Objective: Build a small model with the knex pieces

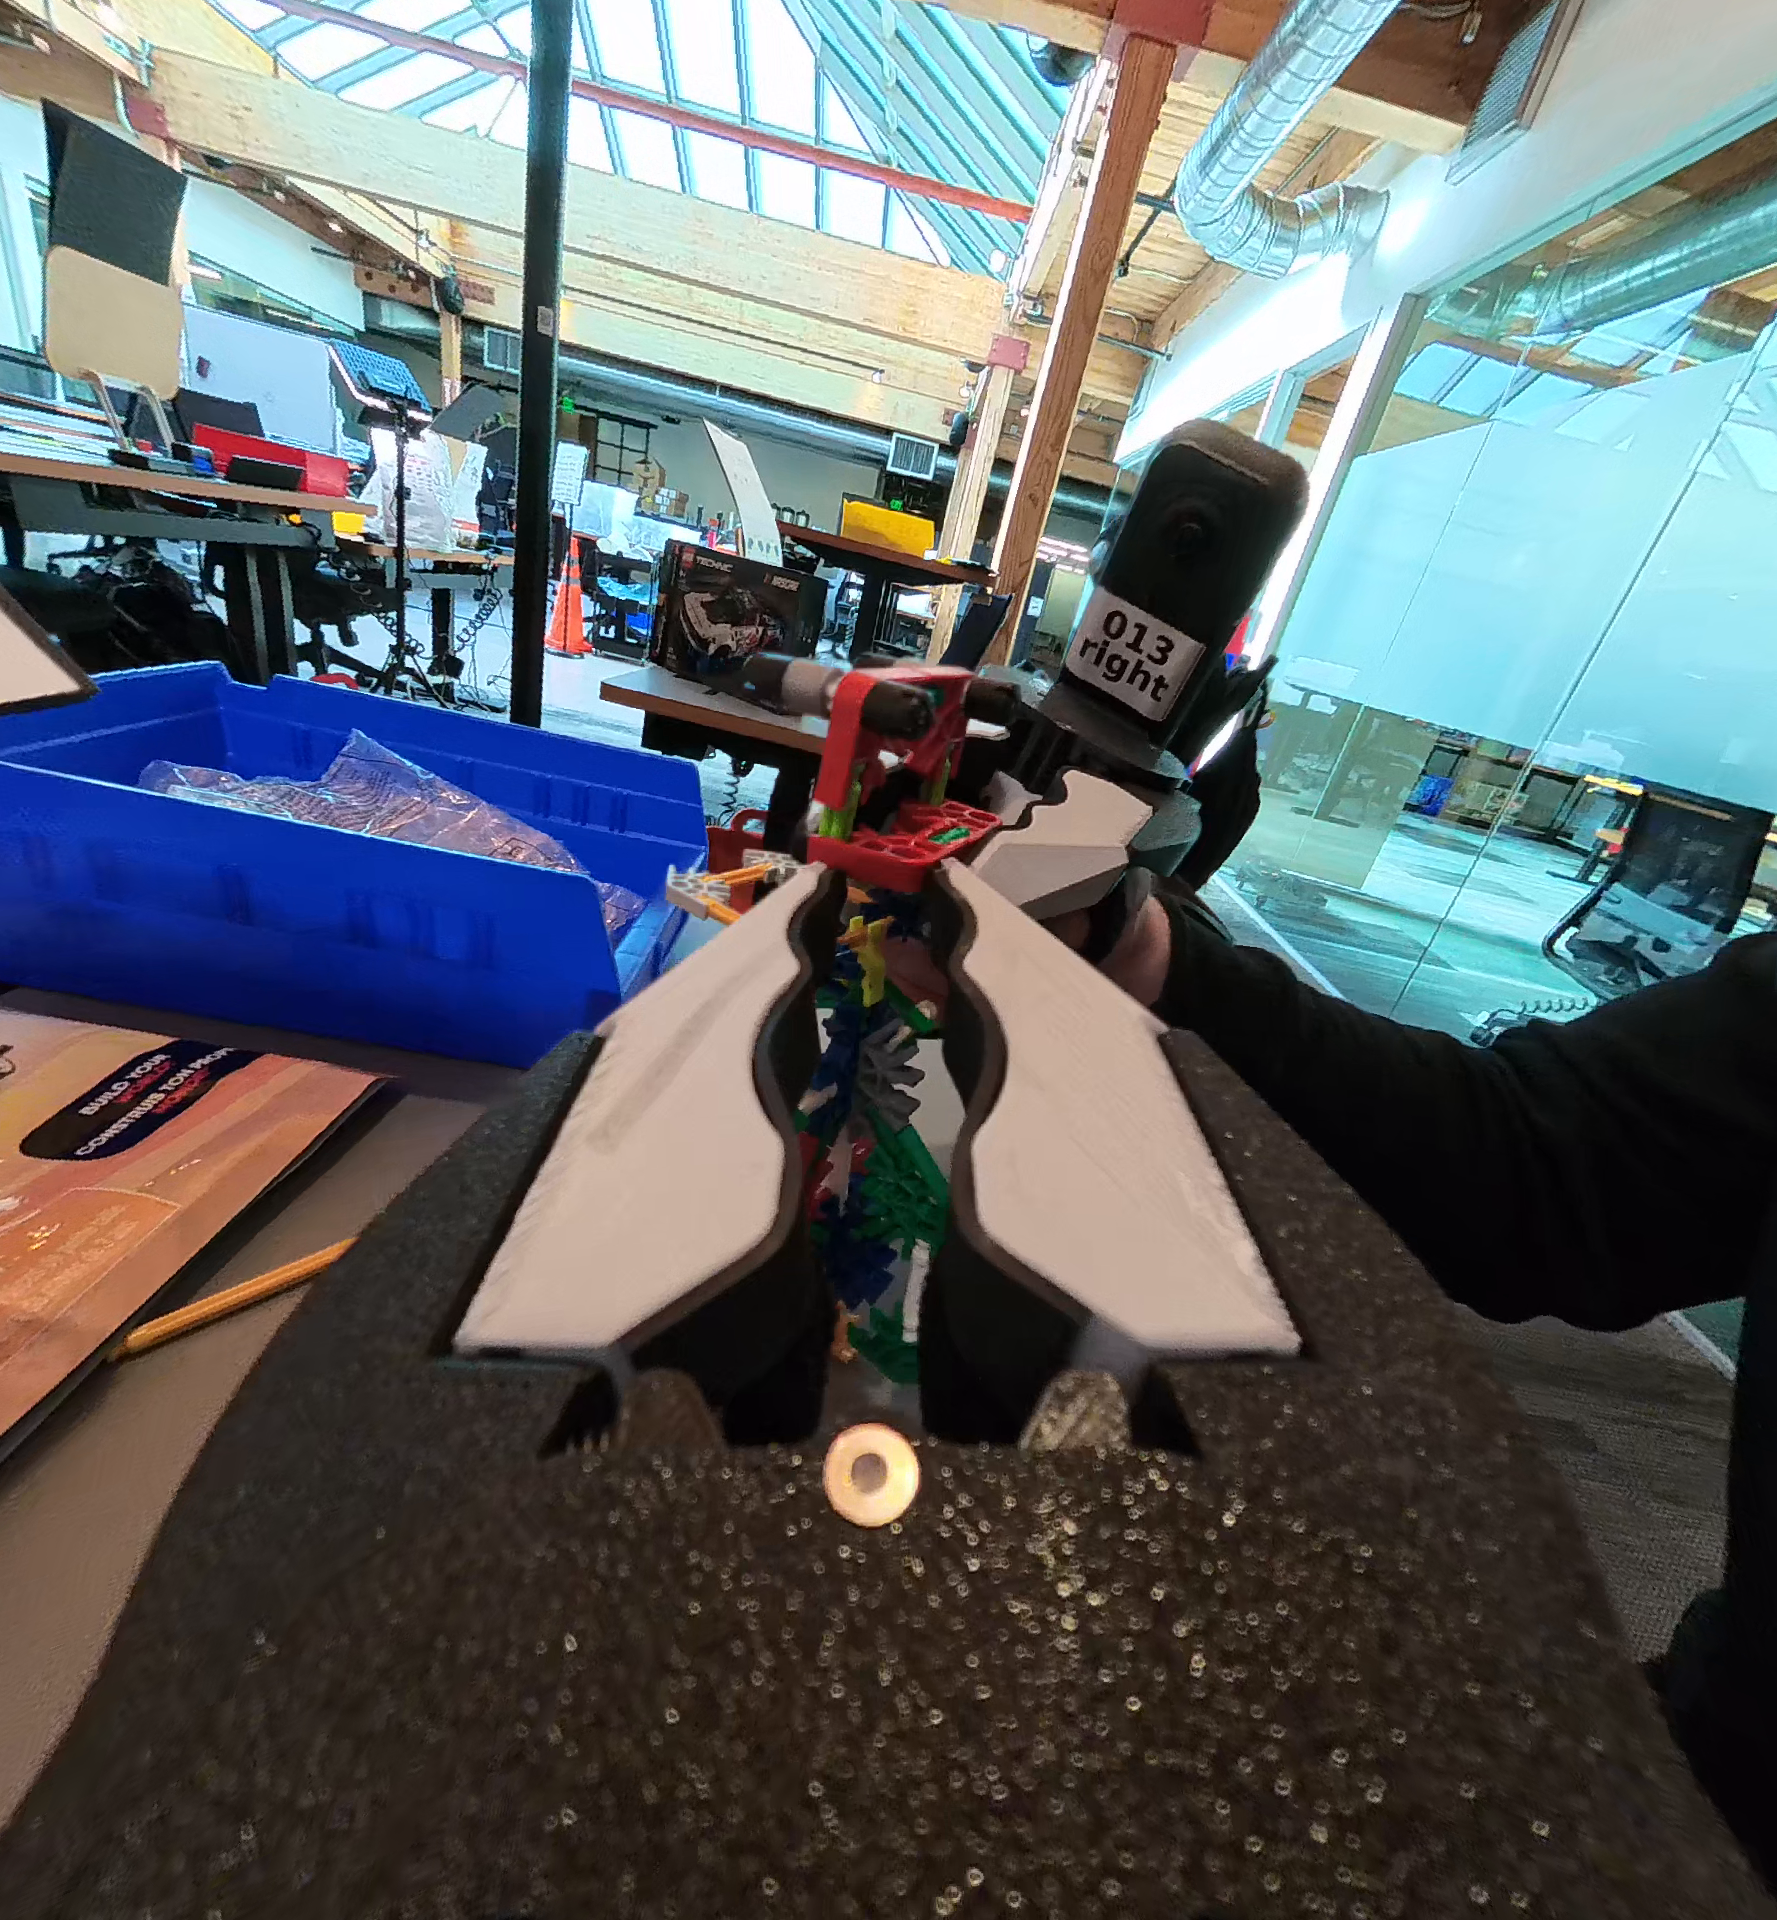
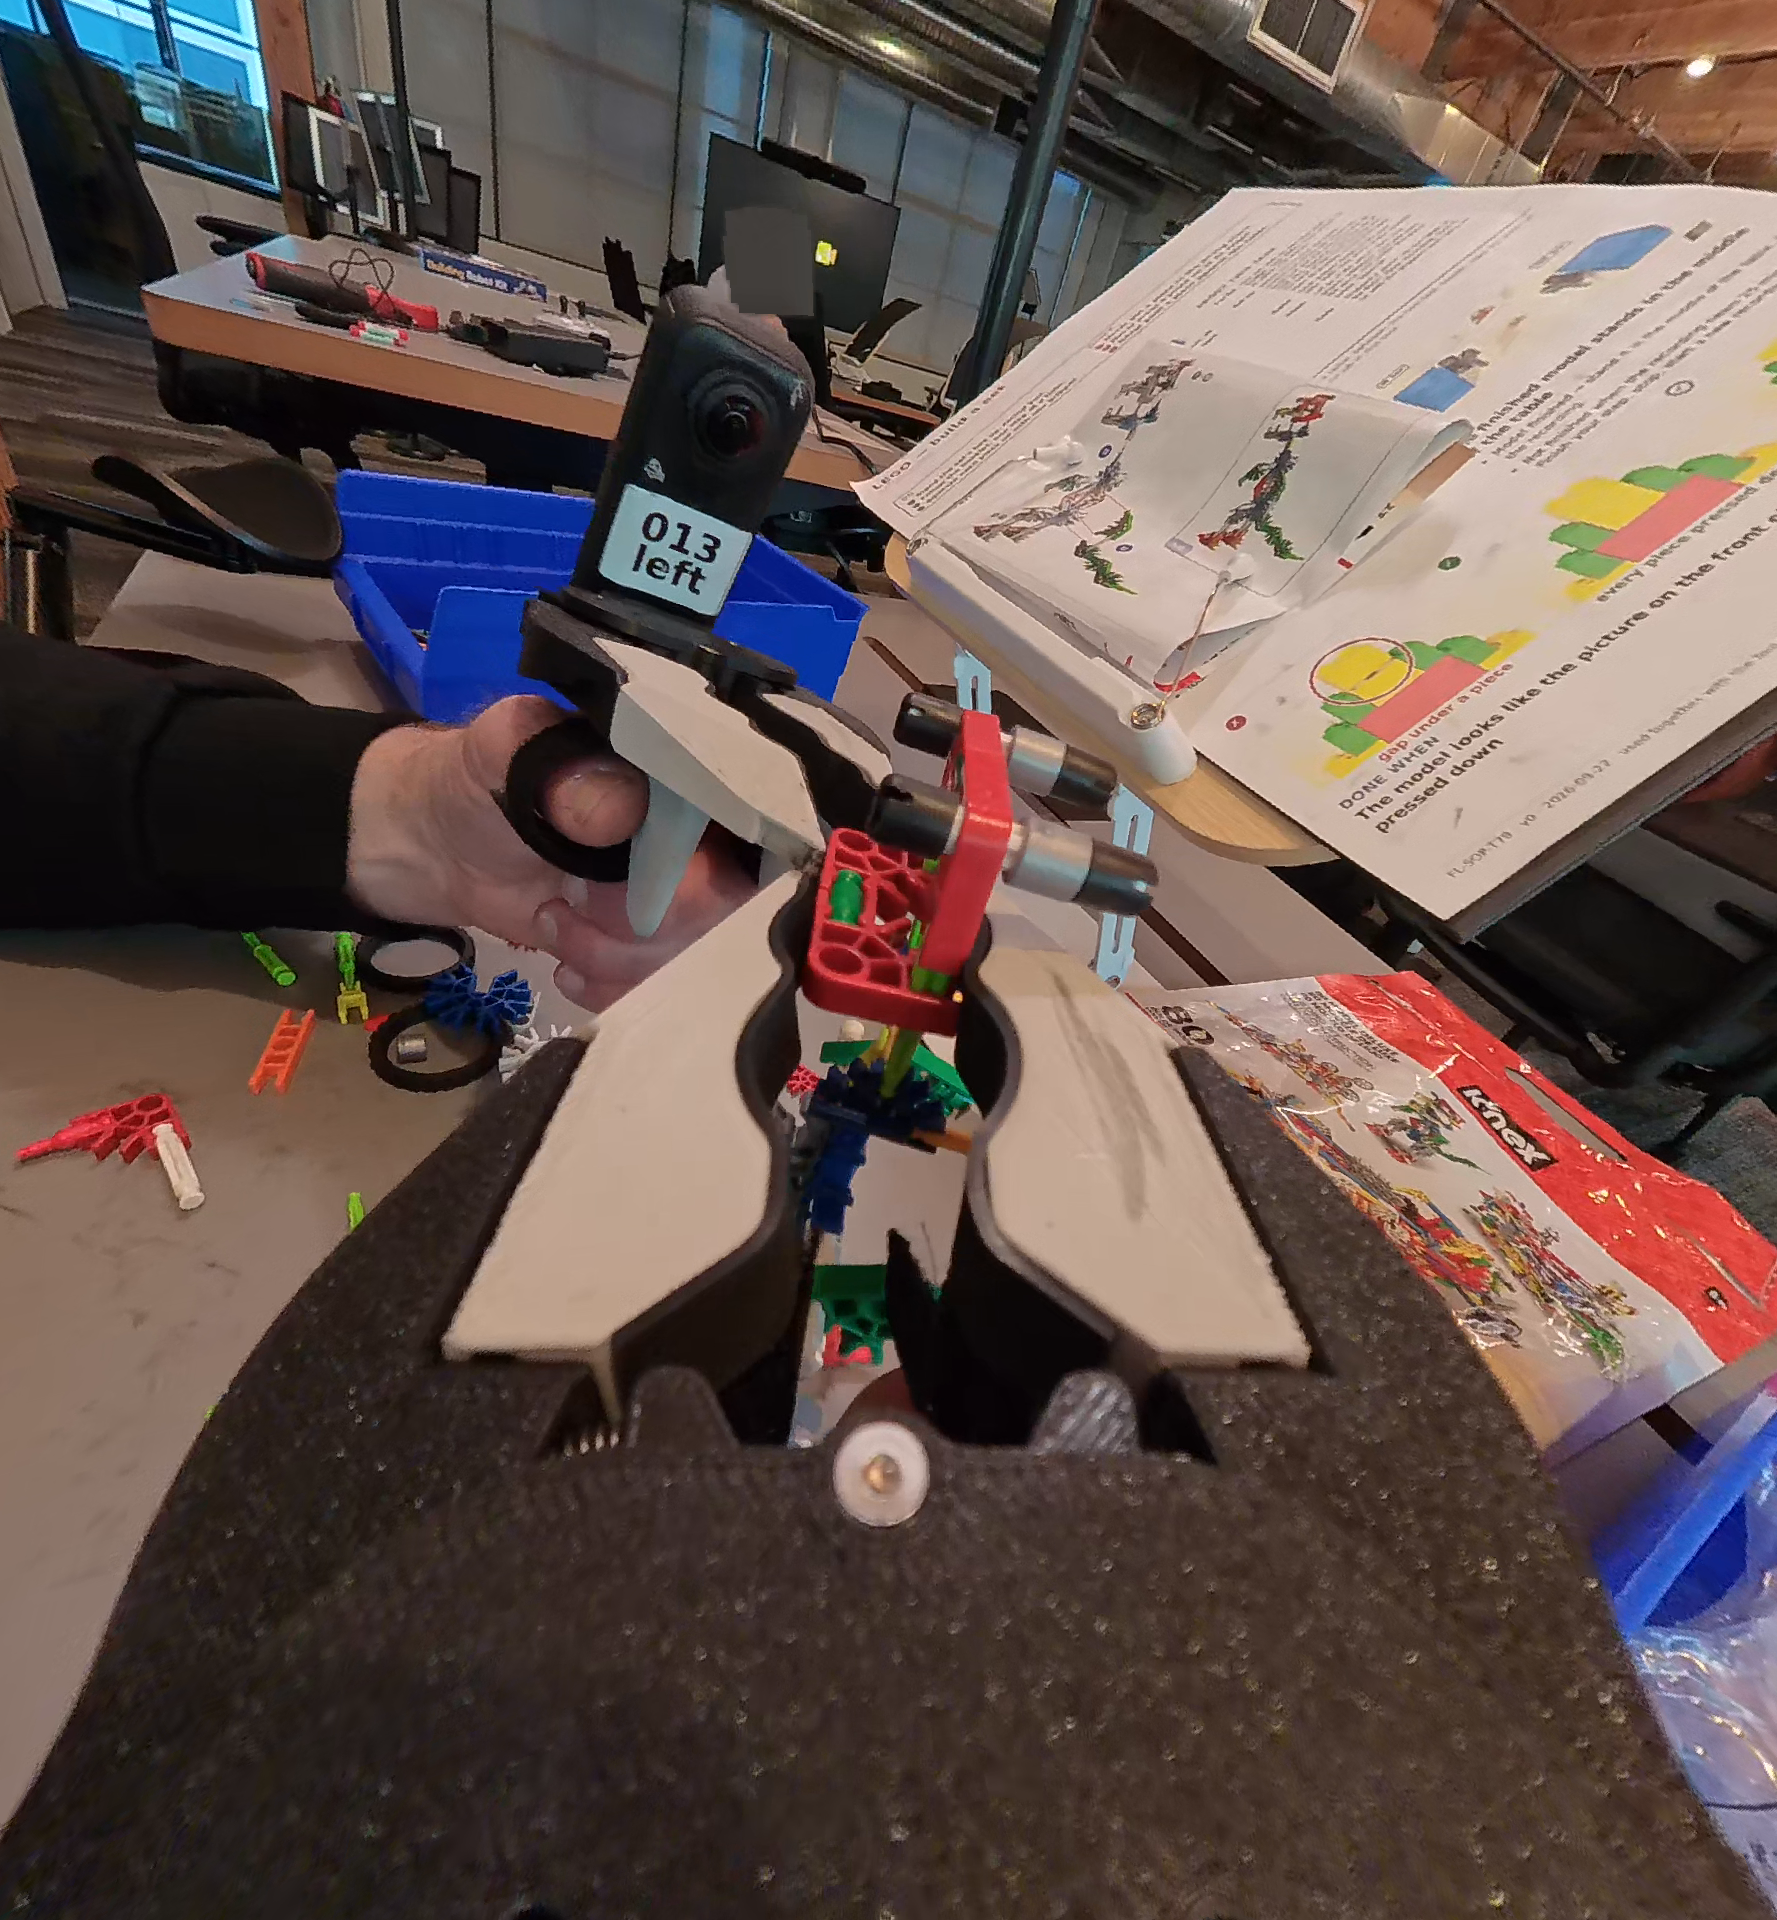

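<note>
A colourful construction-toy model has a red panel top that carries a red bracket with two black-and-silver cylinders. My left gripper is shut on the red panel, and the model's blue, green and yellow body runs down between its fingers. My right gripper is shut on the same red panel from the opposite side. Each gripper shows in the other's view, the right one and the left one, with its tips at the panel. A person's hand holds the left gripper.
A blue bin with a plastic bag sits to the left, beside a booklet and a pencil. A sloped board with instruction sheets stands to the right above a red toy bag. Loose pieces and black tyres lie on the table. My left and right fingertips are right by each other.
</note>
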